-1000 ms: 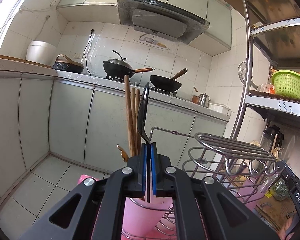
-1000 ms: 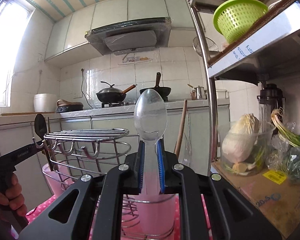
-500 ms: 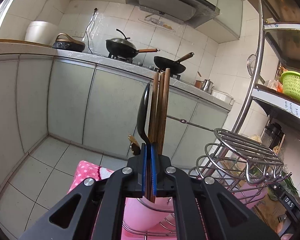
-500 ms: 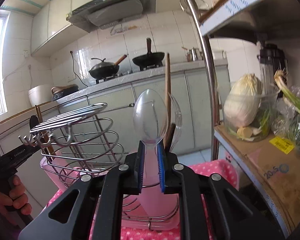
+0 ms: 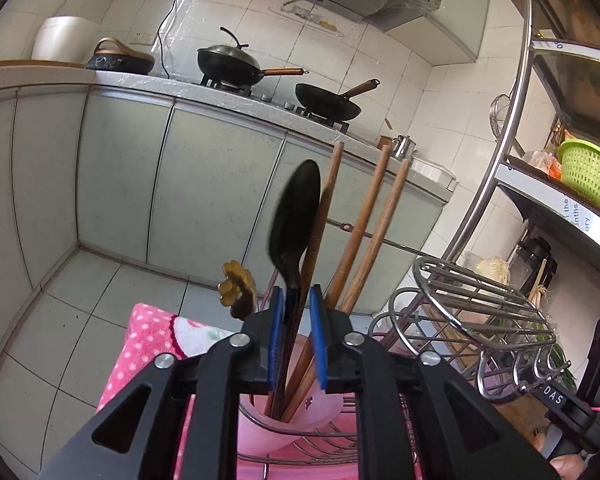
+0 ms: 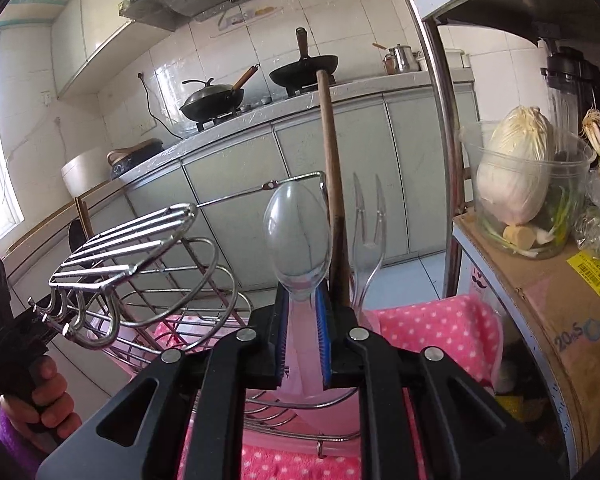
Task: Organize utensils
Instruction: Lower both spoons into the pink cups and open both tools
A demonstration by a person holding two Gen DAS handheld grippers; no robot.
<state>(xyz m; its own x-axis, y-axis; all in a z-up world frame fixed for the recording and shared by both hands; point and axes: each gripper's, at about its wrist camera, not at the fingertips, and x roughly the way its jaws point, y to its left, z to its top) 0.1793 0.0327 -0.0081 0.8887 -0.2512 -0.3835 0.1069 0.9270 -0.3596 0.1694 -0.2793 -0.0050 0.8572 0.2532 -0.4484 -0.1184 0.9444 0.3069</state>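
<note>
As seen along the left gripper [image 5: 297, 308], L to R: pink white-dotted cloth [image 5: 152, 344] low at left, under everything. Next, gold flower-shaped utensil top [image 5: 236, 290], poking up just beside the L blue pad. Then the glossy black plastic spoon [image 5: 296, 216], bowl up and a bit blurred, w/ handle running down btwn the pads into the pale pink plastic cup [image 5: 260, 436]. Stands parted: clear gap each side of the thin handle, so no squeeze on it. Just right of the spoon, round brown wooden chopsticks [image 5: 364, 232], fanned out and leaning right, lower ends in the same cup. Far right, chrome wire rack [image 5: 480, 304] w/ hooks along its front edge, beside the cup.

Along the right gripper [image 6: 303, 304], L to R: same wire rack [image 6: 140, 240] at left. Centre, clear plastic spoon [image 6: 298, 236], bowl up, neck pinched btwn both blue pads; closed firmly on it, directly above a pink cup [image 6: 340, 412]. Touching its right edge, dark wooden stick handle [image 6: 332, 168], upright in that cup. Beside that, clear plastic fork [image 6: 370, 232], tines up, also in the cup. Further right, pale cabbage in a clear tub [image 6: 516, 176] atop a brown cardboard box [image 6: 560, 320].
</note>
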